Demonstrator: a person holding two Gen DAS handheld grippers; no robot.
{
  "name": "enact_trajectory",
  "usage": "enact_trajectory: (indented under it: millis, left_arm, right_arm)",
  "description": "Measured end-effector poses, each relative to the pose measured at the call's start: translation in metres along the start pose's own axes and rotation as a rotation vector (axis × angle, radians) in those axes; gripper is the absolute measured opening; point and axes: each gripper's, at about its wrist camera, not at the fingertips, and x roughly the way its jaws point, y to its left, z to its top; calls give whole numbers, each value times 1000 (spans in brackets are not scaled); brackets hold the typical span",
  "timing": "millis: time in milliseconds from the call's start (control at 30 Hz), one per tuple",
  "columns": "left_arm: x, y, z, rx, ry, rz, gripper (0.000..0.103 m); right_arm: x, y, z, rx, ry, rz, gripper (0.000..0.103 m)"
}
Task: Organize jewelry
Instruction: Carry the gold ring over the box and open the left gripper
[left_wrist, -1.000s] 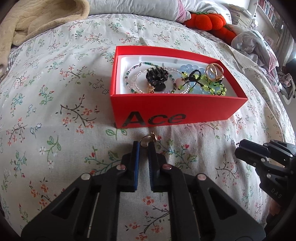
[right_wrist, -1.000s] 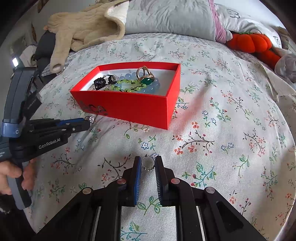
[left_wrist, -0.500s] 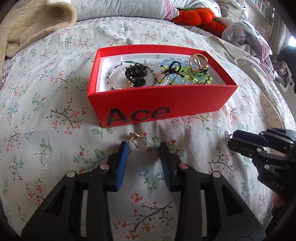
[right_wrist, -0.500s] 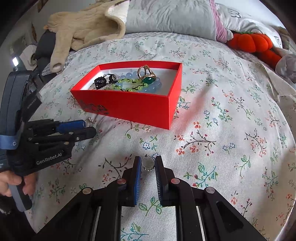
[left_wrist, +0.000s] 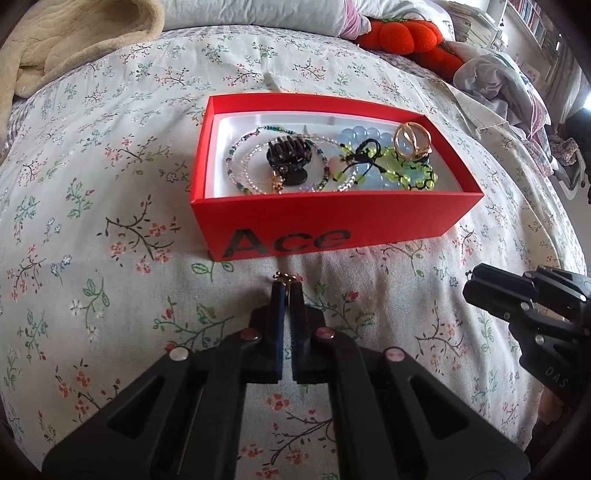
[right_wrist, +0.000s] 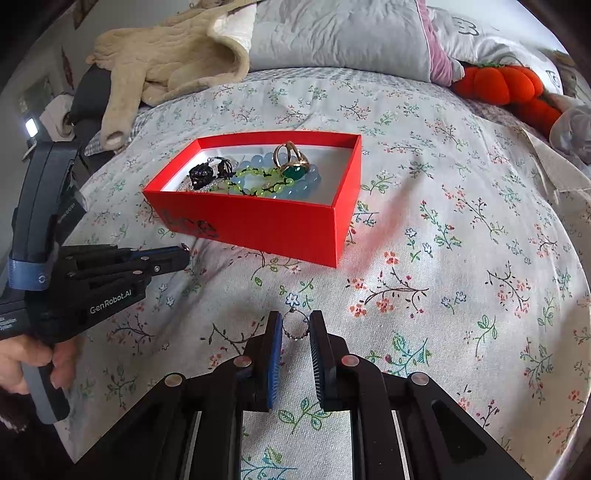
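Bare floral bedspread surrounds the red box. In front of it, the left gripper, jaws just closed, pinches a small gold earring; the right gripper clasps a beaded silver ring.

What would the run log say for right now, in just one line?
left tongs: shut on small gold earring | right tongs: shut on silver ring | red box: open, holding bracelets, hair claw, gold ring | both pieces outside box, above bedspread
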Motion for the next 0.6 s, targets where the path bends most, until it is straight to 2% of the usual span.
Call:
enact_trajectory:
  millis: [300, 600]
  left_arm:
    - [-25, 10, 9, -46, -31, -66, 2]
    - [-51, 17, 26, -71, -107, -112, 2]
  right_arm:
    - [-16, -7, 19, 44, -41, 28, 15]
    - [-29, -10, 42, 73, -84, 39, 15]
